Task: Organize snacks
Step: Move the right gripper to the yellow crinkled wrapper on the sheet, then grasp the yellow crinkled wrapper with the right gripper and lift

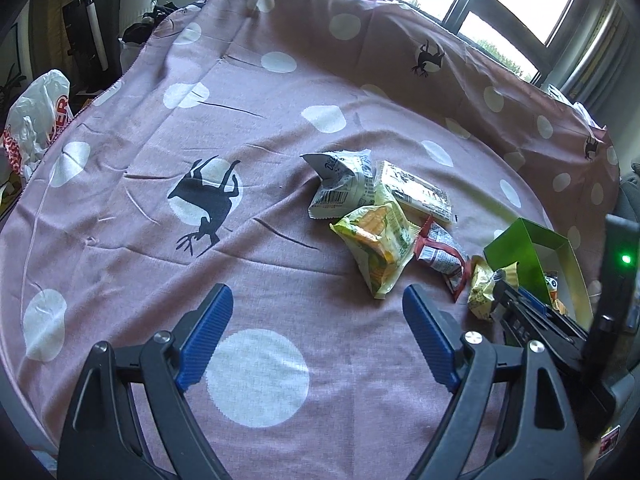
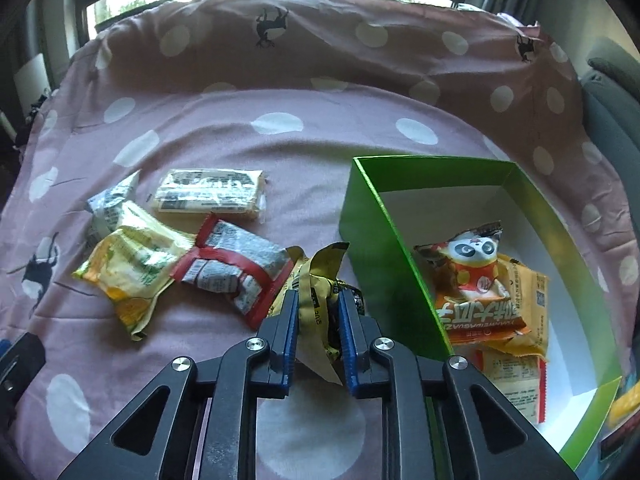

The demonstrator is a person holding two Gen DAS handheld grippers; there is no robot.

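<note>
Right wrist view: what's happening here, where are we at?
The right gripper is shut on a yellow snack packet beside the green box, which already holds a panda packet and other orange ones. The left gripper hangs open over the dotted cloth. A red-edged packet, a yellow-green packet, a pale flat packet and a white packet lie outside the box.

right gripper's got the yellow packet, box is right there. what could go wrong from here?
1. The right gripper pinches the yellow packet by crumpled film, so it may slip during the lift.
2. The green box wall stands close beside the grip; a low carry could snag it.
3. The red-edged packet touches it and may drag along.
</note>
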